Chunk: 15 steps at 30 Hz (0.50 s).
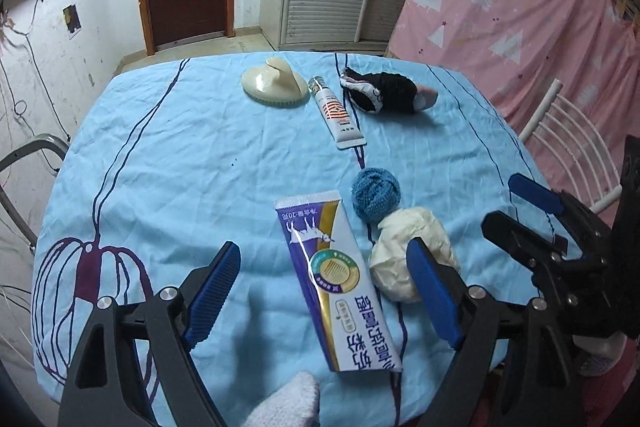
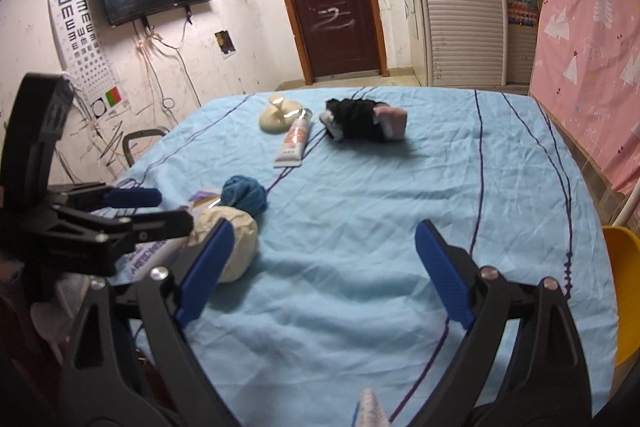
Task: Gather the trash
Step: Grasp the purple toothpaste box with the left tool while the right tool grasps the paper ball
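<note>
My left gripper spread wide and empty over the flattened tube, cream paper wad beside its right finger, my right gripper wide apart, holding nothing

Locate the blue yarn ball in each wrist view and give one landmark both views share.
Left wrist view: blue yarn ball sits right of centre, just above the cream crumpled wad.
Right wrist view: blue yarn ball sits left of centre, again just beyond the cream crumpled wad.
Shared landmark: the small white tube farther back on the cloth.
</note>
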Available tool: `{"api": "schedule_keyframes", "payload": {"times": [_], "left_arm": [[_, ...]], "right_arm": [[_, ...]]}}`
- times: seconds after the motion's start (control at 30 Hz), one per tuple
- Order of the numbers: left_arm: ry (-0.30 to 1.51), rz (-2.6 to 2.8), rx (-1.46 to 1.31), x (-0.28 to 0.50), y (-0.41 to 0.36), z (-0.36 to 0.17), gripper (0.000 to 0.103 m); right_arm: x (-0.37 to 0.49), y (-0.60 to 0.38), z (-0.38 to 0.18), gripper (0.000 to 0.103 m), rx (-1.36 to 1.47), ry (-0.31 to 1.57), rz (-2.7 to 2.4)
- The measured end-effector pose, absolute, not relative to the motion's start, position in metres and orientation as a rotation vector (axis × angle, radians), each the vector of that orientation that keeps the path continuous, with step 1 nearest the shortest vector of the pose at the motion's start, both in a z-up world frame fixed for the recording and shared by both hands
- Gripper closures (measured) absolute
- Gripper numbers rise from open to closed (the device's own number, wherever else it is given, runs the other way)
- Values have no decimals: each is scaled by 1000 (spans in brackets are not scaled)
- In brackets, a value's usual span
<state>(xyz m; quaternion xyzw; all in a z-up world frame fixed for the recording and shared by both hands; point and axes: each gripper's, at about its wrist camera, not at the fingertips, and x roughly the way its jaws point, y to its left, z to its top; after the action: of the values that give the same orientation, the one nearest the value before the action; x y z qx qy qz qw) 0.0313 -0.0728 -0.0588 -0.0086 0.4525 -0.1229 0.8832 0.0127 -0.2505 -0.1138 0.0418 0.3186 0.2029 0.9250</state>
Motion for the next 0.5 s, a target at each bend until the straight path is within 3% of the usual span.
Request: {"api": "schedule_keyframes", "payload": {"times": [0.37,0.5], "left_arm": [[944,-276,-20,22,-61,-64,28],[961,-290,-4,24,-64,-70,43]], "right_arm": [[16,-233,-112,15,56,662,429],[17,-228,-111,15,53,664,434]]}}
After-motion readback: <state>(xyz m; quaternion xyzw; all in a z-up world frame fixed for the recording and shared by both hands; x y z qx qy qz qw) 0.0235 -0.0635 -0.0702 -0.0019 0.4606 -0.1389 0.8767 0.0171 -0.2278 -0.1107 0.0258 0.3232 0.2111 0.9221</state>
